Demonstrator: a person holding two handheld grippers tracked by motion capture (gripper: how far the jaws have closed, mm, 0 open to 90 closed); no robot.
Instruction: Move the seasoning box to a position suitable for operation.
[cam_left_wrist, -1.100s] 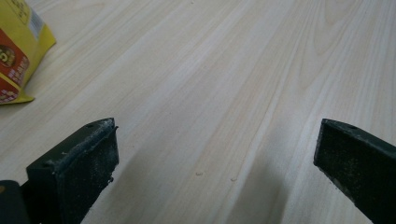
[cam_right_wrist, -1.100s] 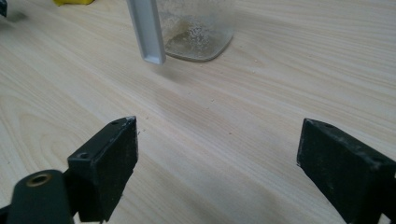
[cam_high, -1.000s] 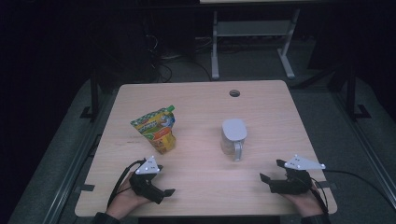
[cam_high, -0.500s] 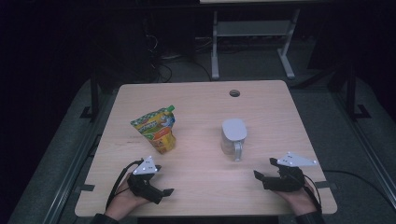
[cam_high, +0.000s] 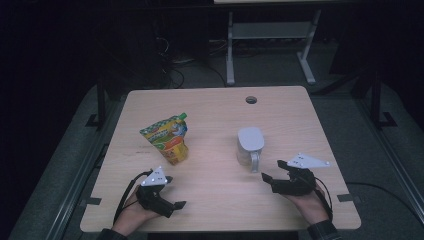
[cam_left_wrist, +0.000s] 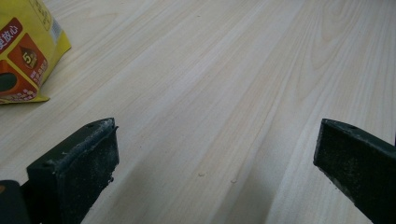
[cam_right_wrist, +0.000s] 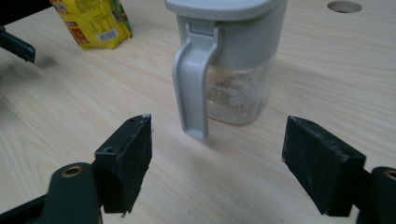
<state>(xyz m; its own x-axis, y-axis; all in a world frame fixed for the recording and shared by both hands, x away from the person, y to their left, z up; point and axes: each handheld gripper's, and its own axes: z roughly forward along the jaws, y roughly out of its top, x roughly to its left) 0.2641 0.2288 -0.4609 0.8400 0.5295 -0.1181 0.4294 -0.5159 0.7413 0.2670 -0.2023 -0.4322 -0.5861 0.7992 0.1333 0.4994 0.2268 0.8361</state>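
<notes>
**Right gripper lines up on the jar handle**

The jar (cam_right_wrist: 233, 60) stands upright on the counter (cam_high: 210, 115), straight ahead of the right gripper (cam_right_wrist: 217, 154). Its jaws, just closing a little, stand apart and empty; the vertical handle (cam_right_wrist: 191, 88) faces them. The left gripper (cam_high: 175, 197), also apart, is farther from the jar.

Pale wooden table (cam_high: 210, 107) with a round cable hole (cam_high: 251, 100) near its far edge. Yellow-green printed stand-up pouch (cam_high: 167, 137), upright, left of centre. Grey metal stand (cam_high: 270, 35) on the floor behind.
</notes>
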